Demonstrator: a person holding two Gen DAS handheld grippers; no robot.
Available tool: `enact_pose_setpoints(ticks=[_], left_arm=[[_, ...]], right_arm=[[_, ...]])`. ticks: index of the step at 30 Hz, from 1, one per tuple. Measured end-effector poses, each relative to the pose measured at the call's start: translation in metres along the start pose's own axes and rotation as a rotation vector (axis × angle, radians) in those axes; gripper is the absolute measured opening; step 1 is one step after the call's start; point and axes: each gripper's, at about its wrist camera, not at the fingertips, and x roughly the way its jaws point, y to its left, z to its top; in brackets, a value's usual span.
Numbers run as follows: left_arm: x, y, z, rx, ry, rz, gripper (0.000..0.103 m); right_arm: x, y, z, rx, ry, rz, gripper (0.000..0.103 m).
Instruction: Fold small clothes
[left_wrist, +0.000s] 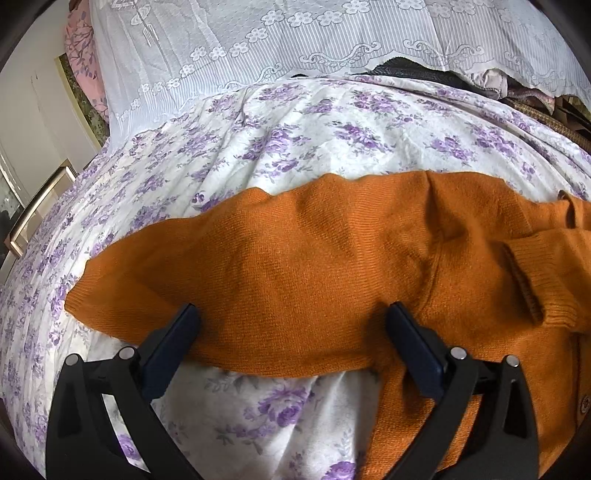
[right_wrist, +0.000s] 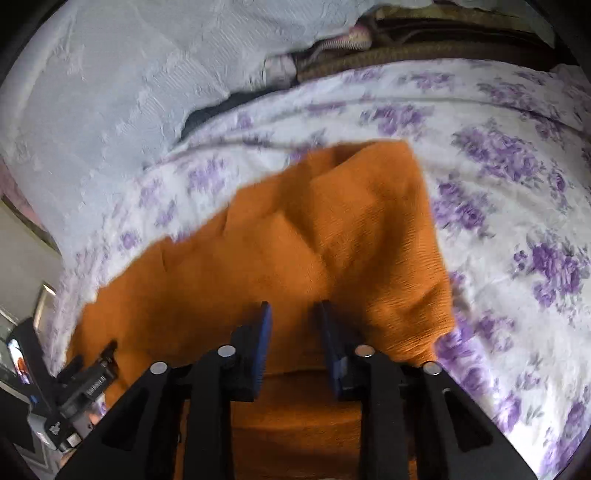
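Two grippers, one garment, catalogued by view.

Left wrist view. The left gripper (left_wrist: 291, 314) is angled down over the near side of the orange knit cardigan (left_wrist: 314, 258), its jaws spread wide, with the blue fingertips (left_wrist: 410, 332) resting on or just above the knit; nothing is clamped between them. The cardigan lies on a white bedsheet printed with purple flowers (left_wrist: 295, 140). One sleeve (left_wrist: 155, 273) stretches out to the left, its end near the left fingertip. A ribbed cuff (left_wrist: 532, 288) from the other sleeve lies folded across the body at the right. A button (left_wrist: 584, 400) shows at the far right edge. Bare sheet lies beyond the far edge of the garment and to the left of the sleeve. A white lace cloth (left_wrist: 295, 37) covers the area behind the bed, and a metal handle (left_wrist: 40, 206) sits at the left.

Right wrist view, blurred. The right gripper (right_wrist: 293, 314) points down over the cardigan (right_wrist: 332, 229), jaws partly apart with a narrow gap; whether knit is caught between the fingers cannot be told. The garment's right edge runs beside the gripper, with flowered sheet (right_wrist: 517, 221) beyond it to the right and ahead. The knit is rumpled into soft folds ahead of the fingers. The left gripper (right_wrist: 85, 380) appears at the lower left, on the garment's edge.
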Motion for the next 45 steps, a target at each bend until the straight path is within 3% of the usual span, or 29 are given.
enact_pose_setpoints(ticks=[2, 5, 8, 10, 14, 18, 20, 21, 22, 24, 26, 29, 34, 36, 38, 39, 41, 43, 45], left_arm=[[0.0, 0.0, 0.0, 0.001, 0.0, 0.001, 0.099], [0.0, 0.0, 0.0, 0.006, -0.003, 0.001, 0.099], [0.0, -0.001, 0.0, 0.007, -0.003, 0.003, 0.099], [0.0, -0.001, 0.0, 0.007, -0.003, 0.003, 0.099], [0.0, -0.001, 0.0, 0.007, -0.003, 0.004, 0.099], [0.0, -0.001, 0.0, 0.007, -0.003, 0.004, 0.099], [0.0, -0.001, 0.0, 0.009, -0.004, 0.005, 0.099], [0.0, -0.001, 0.0, 0.01, -0.004, 0.007, 0.099], [0.0, -0.001, 0.0, 0.011, -0.004, 0.008, 0.099], [0.001, -0.001, 0.0, 0.01, -0.004, 0.007, 0.099], [0.001, -0.001, 0.0, 0.008, -0.004, 0.003, 0.099], [0.001, -0.001, 0.0, 0.008, -0.004, 0.004, 0.099], [0.001, -0.001, 0.0, 0.007, -0.003, 0.003, 0.099], [0.001, -0.001, 0.0, 0.005, -0.003, 0.002, 0.099], [0.001, -0.001, 0.0, 0.004, -0.001, 0.001, 0.099], [0.002, -0.001, 0.0, 0.004, 0.0, -0.001, 0.099], [0.002, -0.001, 0.001, 0.003, 0.003, -0.002, 0.099], [0.002, -0.001, 0.002, 0.0, 0.004, -0.005, 0.099], [0.002, 0.002, 0.002, -0.005, 0.006, -0.017, 0.099]], right_arm=[[-0.014, 0.004, 0.008, 0.004, -0.042, 0.009, 0.024], [-0.029, 0.008, 0.031, -0.014, -0.14, -0.068, 0.025], [-0.007, 0.001, 0.054, -0.01, -0.104, -0.169, 0.024], [0.025, -0.017, 0.061, 0.019, -0.031, -0.224, 0.019], [0.022, -0.016, 0.061, -0.003, -0.062, -0.229, 0.017], [-0.019, -0.003, 0.037, -0.069, -0.112, -0.161, 0.023], [-0.033, -0.006, 0.016, -0.108, -0.127, -0.192, 0.038], [-0.029, -0.007, 0.01, -0.114, -0.11, -0.208, 0.04], [-0.017, -0.013, 0.001, -0.131, -0.051, -0.23, 0.041], [-0.018, -0.017, -0.006, -0.176, -0.078, -0.235, 0.041], [-0.029, -0.015, -0.004, -0.115, -0.086, -0.242, 0.041], [-0.043, 0.02, -0.007, -0.164, -0.125, -0.185, 0.042], [-0.007, 0.094, -0.026, -0.359, -0.036, -0.144, 0.042], [0.019, 0.109, -0.035, -0.411, 0.021, -0.182, 0.048], [0.02, 0.12, -0.043, -0.48, -0.028, -0.244, 0.049], [0.014, 0.122, -0.044, -0.474, -0.037, -0.237, 0.049], [-0.001, 0.121, -0.04, -0.423, -0.069, -0.131, 0.049], [-0.003, 0.124, -0.037, -0.398, -0.097, -0.133, 0.055], [0.026, 0.122, -0.035, -0.387, 0.005, -0.138, 0.067]])
